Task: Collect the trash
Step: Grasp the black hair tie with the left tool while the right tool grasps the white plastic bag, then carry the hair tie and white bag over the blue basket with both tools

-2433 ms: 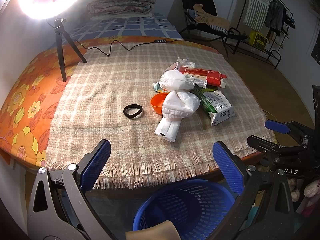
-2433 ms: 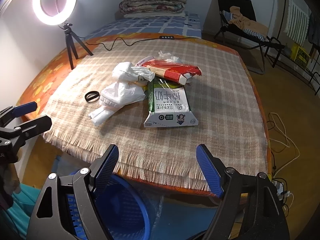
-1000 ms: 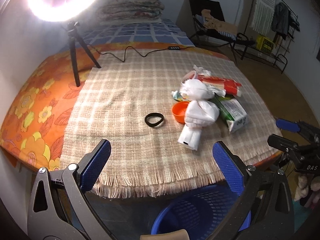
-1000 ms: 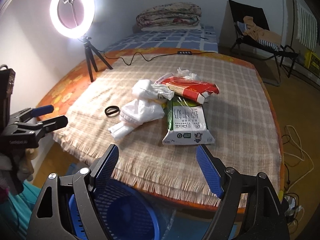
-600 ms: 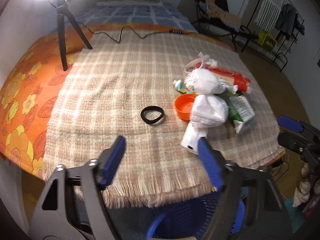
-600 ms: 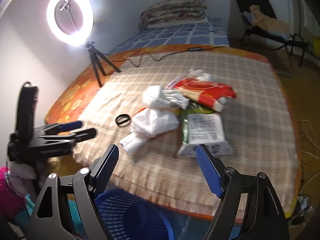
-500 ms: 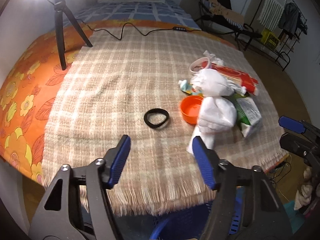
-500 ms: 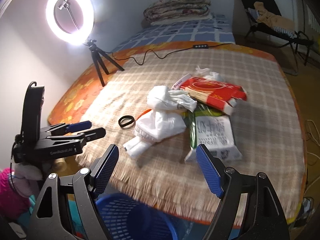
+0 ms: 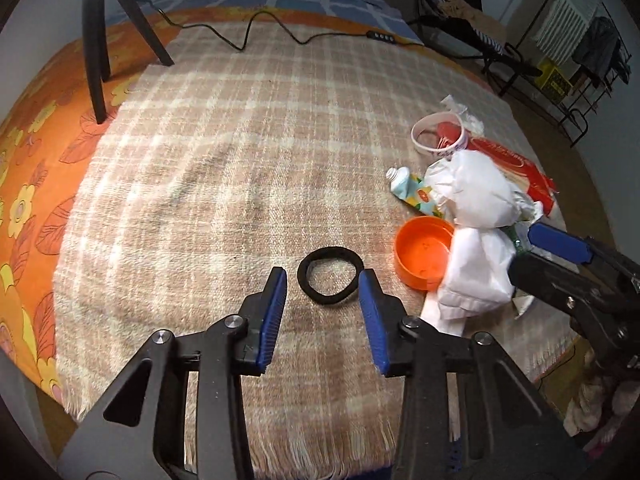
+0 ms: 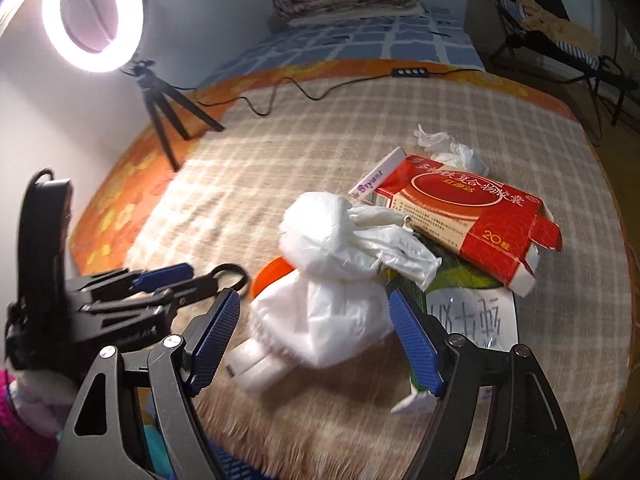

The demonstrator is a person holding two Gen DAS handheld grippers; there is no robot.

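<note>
Left gripper (image 9: 323, 280): jaws closing, nothing pinched, black hair tie (image 9: 330, 275) just beyond. Right gripper (image 10: 314, 312): jaws spread, straddling the white plastic bag (image 10: 324, 312) near the surface's edge. Bag likely light, soft, slippery; grip the bunched middle.

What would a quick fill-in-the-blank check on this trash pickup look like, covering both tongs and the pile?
1. The left tongs are closing just short of a black ____ lying on the plaid cloth.
2. The cap beside the white bag is coloured ____.
3. The right tongs straddle the white ____.
4. The carton lying on top of the pile is mainly ____.

Missing words: hair tie; orange; bag; red
</note>
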